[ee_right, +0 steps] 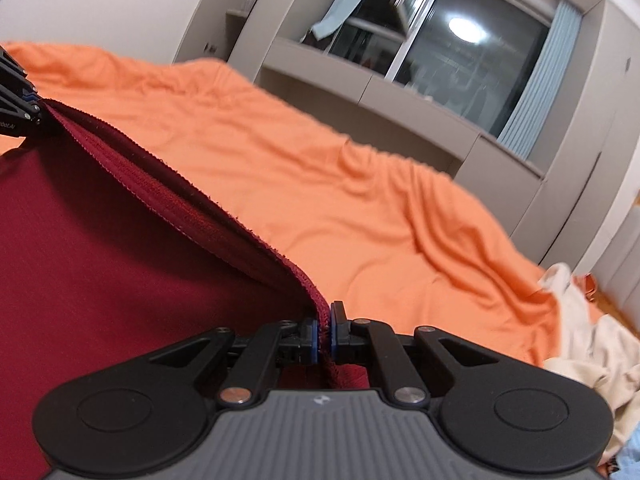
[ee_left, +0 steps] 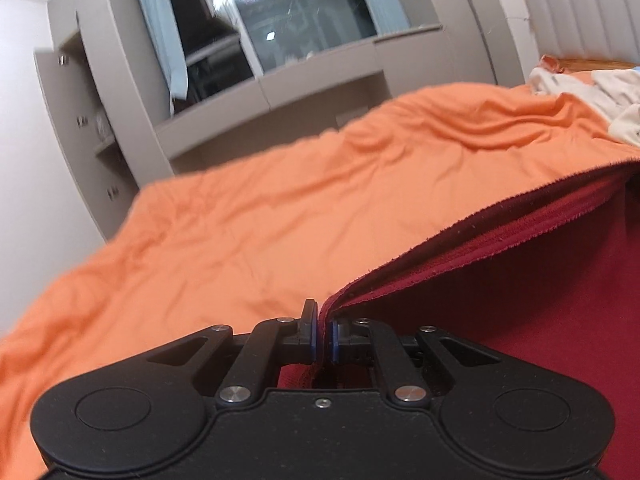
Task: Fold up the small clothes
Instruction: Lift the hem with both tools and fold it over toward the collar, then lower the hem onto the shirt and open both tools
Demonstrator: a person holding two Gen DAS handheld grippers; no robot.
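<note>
A dark red garment (ee_left: 520, 300) with a ribbed waistband is stretched taut between my two grippers above an orange bed sheet (ee_left: 240, 220). My left gripper (ee_left: 323, 340) is shut on one end of the waistband. My right gripper (ee_right: 325, 336) is shut on the other end of the red garment (ee_right: 100, 260). The left gripper (ee_right: 34, 100) also shows at the far left of the right wrist view, pinching the band. The rest of the garment hangs below and is mostly hidden.
A pile of cream and light clothes (ee_left: 592, 88) lies on the sheet near the padded headboard (ee_left: 580, 20); it also shows in the right wrist view (ee_right: 592, 352). A grey wardrobe and window unit (ee_left: 280, 80) stands past the bed's far edge.
</note>
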